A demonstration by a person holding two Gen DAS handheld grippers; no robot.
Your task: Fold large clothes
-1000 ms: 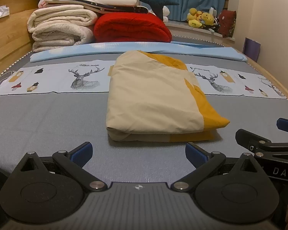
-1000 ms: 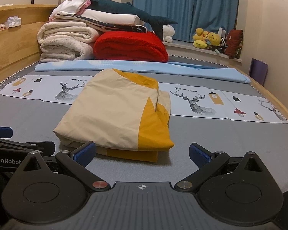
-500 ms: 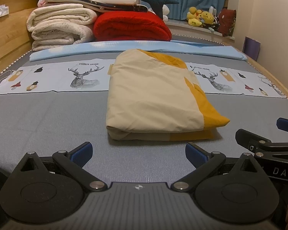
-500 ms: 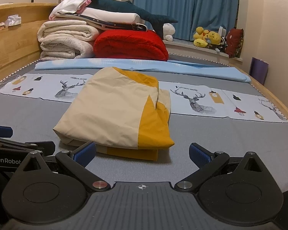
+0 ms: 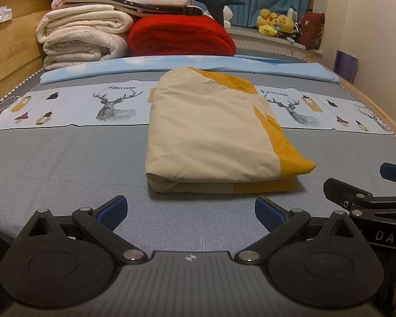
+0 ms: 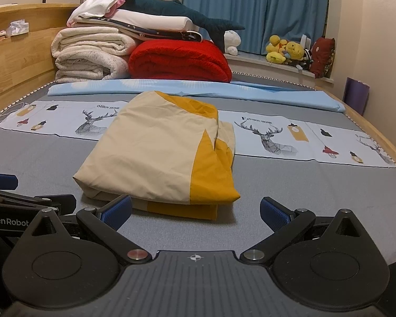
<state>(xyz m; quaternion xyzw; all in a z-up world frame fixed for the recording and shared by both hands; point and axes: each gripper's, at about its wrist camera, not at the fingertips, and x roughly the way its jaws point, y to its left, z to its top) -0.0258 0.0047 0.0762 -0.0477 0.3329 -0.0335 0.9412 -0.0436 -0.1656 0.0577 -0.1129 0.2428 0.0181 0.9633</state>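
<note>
Folded cream-and-yellow garment on the bed, both tongs spread and empty before it.

The left tongs (image 5: 190,208) hover with fingers wide apart, short of the garment's (image 5: 211,132) near-left fold; the garment lies in a compact stack in the middle of the bed (image 5: 66,163). The right tongs (image 6: 195,208) are equally spread, holding nothing, near the yellow corner. The folding looks nearly done; any last tidy would best pinch both near corners together, lifting evenly so the layers don't slide apart.

one folded garment (image 5: 211,132), one red blanket (image 5: 180,35), two deer prints at ten and two o'clock, two grippers.
</note>
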